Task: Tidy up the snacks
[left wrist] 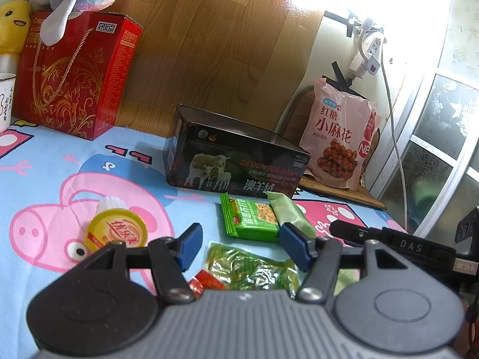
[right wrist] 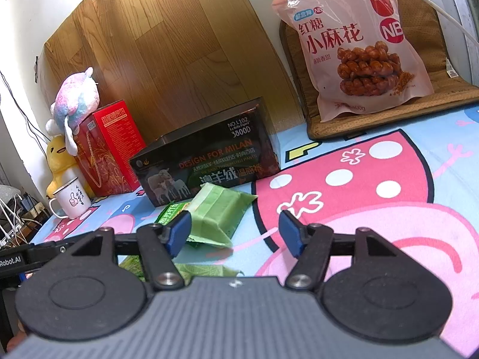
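On cartoon-pig cloth (left wrist: 45, 179), open dark box (left wrist: 236, 161) (wood panel (left wrist: 194, 45) behind), both jaws spread, empty.

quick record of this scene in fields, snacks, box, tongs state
surface: cartoon pig cloth
box: dark open-top box, nothing seen inside from here
loose snacks: bright green bar, pale green packet, crinkled green pack, yellow-lidded cup
large bag: pink twist-snack bag, leaning on a brown cushion
left tongs: open, empty
right tongs: open, empty
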A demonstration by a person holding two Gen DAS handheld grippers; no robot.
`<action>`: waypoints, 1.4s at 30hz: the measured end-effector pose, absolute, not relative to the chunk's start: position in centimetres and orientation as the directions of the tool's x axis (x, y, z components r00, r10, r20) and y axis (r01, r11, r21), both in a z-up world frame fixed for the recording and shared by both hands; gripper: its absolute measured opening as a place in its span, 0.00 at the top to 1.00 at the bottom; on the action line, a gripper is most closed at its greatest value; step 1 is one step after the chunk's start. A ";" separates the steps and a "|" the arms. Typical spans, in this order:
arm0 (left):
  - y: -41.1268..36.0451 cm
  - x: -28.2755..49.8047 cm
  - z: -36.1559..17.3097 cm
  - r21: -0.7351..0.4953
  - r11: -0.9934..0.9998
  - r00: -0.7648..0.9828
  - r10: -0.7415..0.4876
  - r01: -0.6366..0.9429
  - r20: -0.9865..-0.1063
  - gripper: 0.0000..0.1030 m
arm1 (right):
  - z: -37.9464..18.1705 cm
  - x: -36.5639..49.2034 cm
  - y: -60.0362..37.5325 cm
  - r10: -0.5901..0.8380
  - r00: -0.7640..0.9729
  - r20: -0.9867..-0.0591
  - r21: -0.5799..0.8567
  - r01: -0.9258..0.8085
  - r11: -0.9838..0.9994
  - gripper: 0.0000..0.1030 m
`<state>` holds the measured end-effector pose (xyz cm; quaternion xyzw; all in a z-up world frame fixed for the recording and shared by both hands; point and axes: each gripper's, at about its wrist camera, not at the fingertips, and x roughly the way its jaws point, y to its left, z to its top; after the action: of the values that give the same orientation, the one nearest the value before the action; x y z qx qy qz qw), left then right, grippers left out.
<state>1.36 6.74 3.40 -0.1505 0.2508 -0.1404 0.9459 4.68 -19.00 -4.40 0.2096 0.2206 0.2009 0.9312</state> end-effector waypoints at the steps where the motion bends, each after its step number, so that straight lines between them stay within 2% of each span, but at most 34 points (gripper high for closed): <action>1: 6.8 1.4 3.4 -0.355 0.915 0.834 -0.342 0.191 -0.432 0.42 | -4.4 4.7 -19.0 0.467 0.822 -0.327 0.479 -0.282 0.832 0.35; 23: 7.0 1.5 3.3 -0.360 0.917 0.834 -0.328 0.170 -0.443 0.42 | -4.4 4.7 -19.0 0.466 0.822 -0.326 0.479 -0.281 0.831 0.35; 29: 8.7 2.4 2.7 -0.438 0.893 0.819 -0.324 0.100 -0.473 0.42 | -4.5 4.7 -19.0 0.465 0.822 -0.329 0.478 -0.280 0.833 0.35; 33: 8.8 2.5 2.6 -0.439 0.893 0.818 -0.321 0.095 -0.477 0.42 | -4.5 4.6 -19.0 0.469 0.821 -0.326 0.479 -0.285 0.831 0.34; 36: 8.9 2.6 2.5 -0.444 0.892 0.819 -0.319 0.089 -0.477 0.42 | -4.4 4.6 -18.9 0.476 0.815 -0.330 0.473 -0.294 0.831 0.33; 38: 9.2 2.7 2.4 -0.460 0.884 0.817 -0.321 0.078 -0.479 0.42 | -4.2 4.8 -18.7 0.487 0.805 -0.339 0.463 -0.308 0.831 0.21; 42: 9.8 3.0 2.2 -0.492 0.868 0.810 -0.333 0.064 -0.482 0.42 | -3.6 6.2 -17.7 0.550 0.752 -0.365 0.484 -0.351 0.801 0.17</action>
<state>3.02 9.77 2.15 -0.2329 0.2885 -0.1075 0.9225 6.17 -17.66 -3.59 0.1969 0.2522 0.2461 0.9149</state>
